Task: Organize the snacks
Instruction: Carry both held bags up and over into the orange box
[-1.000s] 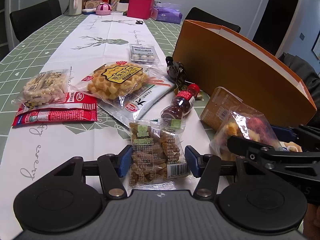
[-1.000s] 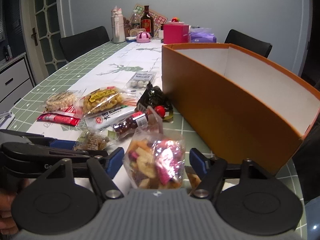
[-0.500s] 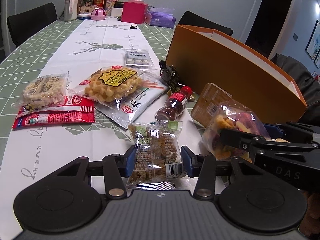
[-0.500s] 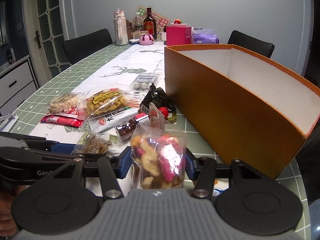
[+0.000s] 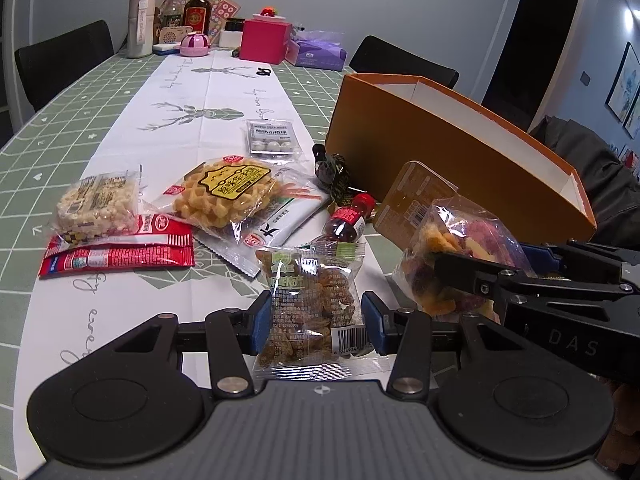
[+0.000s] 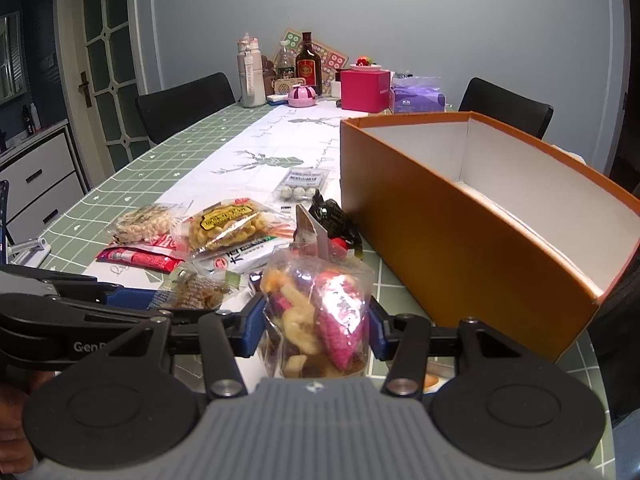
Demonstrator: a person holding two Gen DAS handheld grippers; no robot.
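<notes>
My left gripper [image 5: 314,322] is shut on a clear packet of brown snacks [image 5: 310,308], held just above the table runner. My right gripper [image 6: 316,326] is shut on a clear bag of mixed coloured chips [image 6: 318,320], lifted off the table; this bag also shows in the left wrist view [image 5: 456,264]. An open orange box [image 6: 460,224] with a white inside stands to the right, also in the left wrist view [image 5: 440,152]. Loose snacks lie ahead: a waffle pack [image 5: 228,192], a puffed rice bar [image 5: 98,204], red packets [image 5: 120,252].
A small red-capped bottle [image 5: 348,224], a brown card pack [image 5: 416,200], a dark wrapped sweet [image 5: 332,168] and a pack of white balls [image 5: 272,140] lie near the box. Bottles, a pink box [image 6: 364,90] and tissues stand at the far end. Black chairs ring the table.
Both grippers closed on their packets and lifted them off the table. Both views have risen and the box now shows more of its inside.
</notes>
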